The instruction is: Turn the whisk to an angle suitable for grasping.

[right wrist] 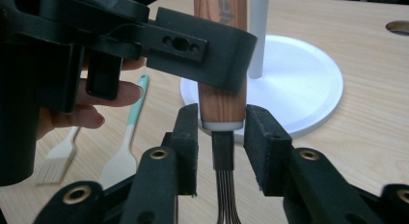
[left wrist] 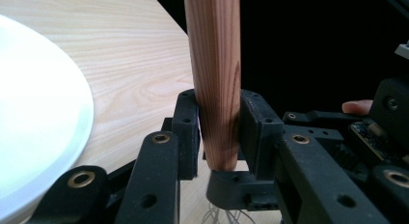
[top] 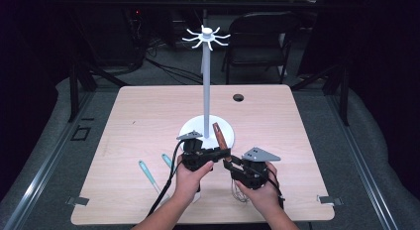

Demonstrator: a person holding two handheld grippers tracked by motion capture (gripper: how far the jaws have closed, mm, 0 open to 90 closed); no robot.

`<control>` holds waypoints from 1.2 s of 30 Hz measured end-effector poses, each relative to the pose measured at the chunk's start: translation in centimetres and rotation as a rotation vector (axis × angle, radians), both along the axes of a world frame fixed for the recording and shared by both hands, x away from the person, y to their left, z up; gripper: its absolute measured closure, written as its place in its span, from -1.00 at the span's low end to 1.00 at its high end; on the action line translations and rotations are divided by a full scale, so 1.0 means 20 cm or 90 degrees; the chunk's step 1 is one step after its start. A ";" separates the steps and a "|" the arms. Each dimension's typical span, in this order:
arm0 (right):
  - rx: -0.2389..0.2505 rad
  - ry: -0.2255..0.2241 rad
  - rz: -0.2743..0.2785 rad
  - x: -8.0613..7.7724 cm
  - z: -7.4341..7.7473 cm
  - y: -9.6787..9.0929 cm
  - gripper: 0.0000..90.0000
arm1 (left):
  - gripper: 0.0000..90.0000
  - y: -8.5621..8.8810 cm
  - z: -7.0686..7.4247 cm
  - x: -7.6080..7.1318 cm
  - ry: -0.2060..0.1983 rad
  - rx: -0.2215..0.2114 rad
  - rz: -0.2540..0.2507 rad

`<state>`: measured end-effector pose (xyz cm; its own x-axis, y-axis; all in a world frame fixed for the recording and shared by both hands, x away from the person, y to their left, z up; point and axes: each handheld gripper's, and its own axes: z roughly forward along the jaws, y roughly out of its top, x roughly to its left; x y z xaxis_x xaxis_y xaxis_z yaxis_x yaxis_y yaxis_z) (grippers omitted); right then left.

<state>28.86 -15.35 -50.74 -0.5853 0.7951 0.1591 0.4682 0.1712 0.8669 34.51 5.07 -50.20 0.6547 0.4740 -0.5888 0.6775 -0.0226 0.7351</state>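
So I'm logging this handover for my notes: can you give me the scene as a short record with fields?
held item: wooden-handled whisk, handle upright
left gripper: shut on the handle
right gripper: open, jaws either side of the handle's lower end
behind: white hook stand
on table: teal spatula, brush

Wooden handle (right wrist: 223,50) of the whisk: dark print near the top edge in the right gripper view, cut off and partly behind a black jaw; letters cannot be made out.
Table (top: 148,116): no print.
White stand (top: 206,86): no label.
Grippers: no readable marks.
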 end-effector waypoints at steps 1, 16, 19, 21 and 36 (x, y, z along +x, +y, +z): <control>0.004 -0.007 -0.002 -0.01 0.01 -0.01 0.43 | 0.58 0.01 0.02 0.01 -0.002 -0.001 -0.004; 0.012 0.002 -0.040 0.03 -0.02 -0.12 0.41 | 0.62 0.12 0.21 0.03 -0.073 0.062 -0.025; 0.005 0.013 -0.051 0.05 -0.04 -0.13 0.39 | 0.62 0.11 0.22 0.03 -0.076 0.080 -0.042; -0.003 0.018 -0.050 0.06 -0.05 -0.14 0.37 | 0.62 0.10 0.23 0.03 -0.079 0.094 -0.050; -0.005 0.042 -0.058 0.08 -0.09 -0.16 0.33 | 0.62 0.18 0.43 0.11 -0.109 0.128 -0.107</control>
